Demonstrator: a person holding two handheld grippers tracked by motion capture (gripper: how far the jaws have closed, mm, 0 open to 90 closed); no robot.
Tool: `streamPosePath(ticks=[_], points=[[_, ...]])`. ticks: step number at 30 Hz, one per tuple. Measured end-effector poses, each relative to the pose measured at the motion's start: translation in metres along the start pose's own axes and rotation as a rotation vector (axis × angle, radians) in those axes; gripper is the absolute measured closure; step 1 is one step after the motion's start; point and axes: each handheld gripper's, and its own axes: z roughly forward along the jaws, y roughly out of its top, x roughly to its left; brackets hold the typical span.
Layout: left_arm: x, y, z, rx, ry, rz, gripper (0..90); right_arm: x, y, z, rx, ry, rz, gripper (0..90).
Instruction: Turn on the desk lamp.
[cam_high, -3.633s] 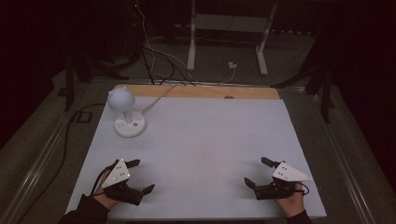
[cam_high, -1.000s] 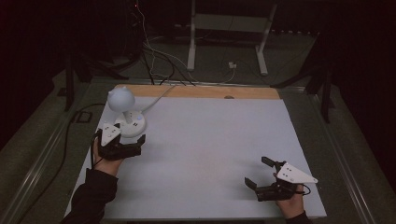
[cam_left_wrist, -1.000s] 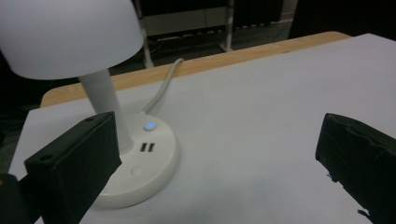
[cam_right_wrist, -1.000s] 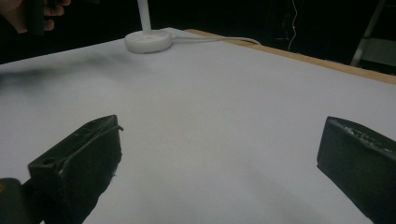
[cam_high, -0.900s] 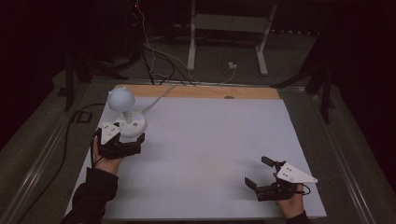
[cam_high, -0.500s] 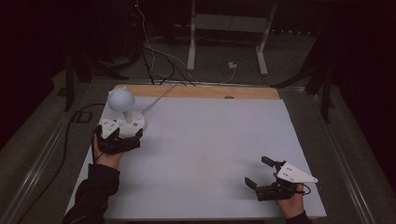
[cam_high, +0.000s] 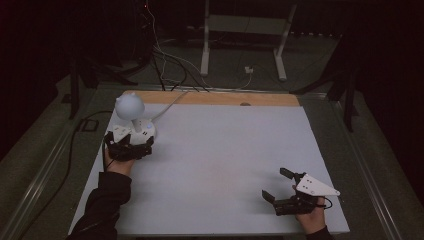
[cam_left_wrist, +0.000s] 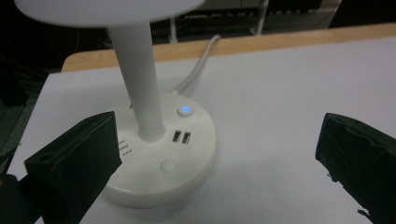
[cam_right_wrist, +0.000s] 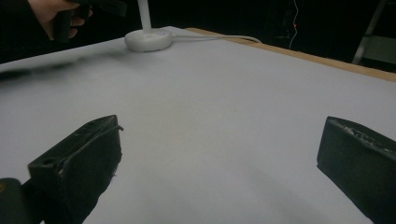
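Note:
A white desk lamp (cam_high: 131, 116) stands at the far left of the white table (cam_high: 220, 150), with a round head, a straight stem and a round base (cam_left_wrist: 163, 163). The base carries a button glowing blue (cam_left_wrist: 185, 110), two USB ports and a second round button. My left gripper (cam_high: 129, 149) is open and sits just in front of the base, its jaws spread on either side of it without touching. My right gripper (cam_high: 278, 186) rests open at the table's near right corner, nothing between its jaws. The lamp base (cam_right_wrist: 148, 39) appears far off in the right gripper view.
The lamp's white cable (cam_high: 170, 102) runs back over a wooden strip (cam_high: 215, 98) along the table's far edge. Behind the table lie floor cables and a white stand's legs (cam_high: 240, 40). The surroundings are dark.
My left gripper has travelled from the near left corner up to the lamp base and edged closer over the last second. The right gripper has stayed put.

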Motion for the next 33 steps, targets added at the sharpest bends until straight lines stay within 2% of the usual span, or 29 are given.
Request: streamPosePath(ticks=[3, 8, 13, 15, 23, 29, 30, 33], points=[[0.003, -0.002, 0.003, 0.01, 0.018, -0.019, 0.4, -0.001, 0.0, -0.001, -0.007, 0.002, 0.008, 0.0], [0.009, -0.006, 0.009, 0.036, 0.017, -0.066, 0.4, -0.002, 0.0, 0.0, -0.009, 0.001, 0.017, 0.0], [0.006, -0.007, 0.011, 0.09, 0.048, -0.058, 0.4, -0.001, 0.0, -0.001, -0.009, 0.001, 0.014, 0.0], [0.004, -0.006, 0.01, 0.095, 0.034, -0.053, 0.4, -0.001, 0.0, 0.0, -0.007, 0.0, 0.014, 0.0], [0.0, -0.003, 0.008, 0.115, 0.063, -0.035, 18.7, -0.001, 0.0, 0.0, -0.006, 0.003, 0.008, 0.0], [0.002, -0.005, 0.01, 0.133, 0.088, -0.044, 36.6, -0.001, 0.001, 0.0, -0.007, 0.004, 0.008, 0.0], [0.003, -0.005, 0.01, 0.136, 0.1, -0.045, 42.5, -0.001, 0.0, 0.0, -0.006, 0.005, 0.01, 0.0], [0.003, -0.005, 0.011, 0.142, 0.121, -0.038, 47.9, 0.0, 0.0, 0.0, -0.003, 0.004, 0.005, 0.0]])
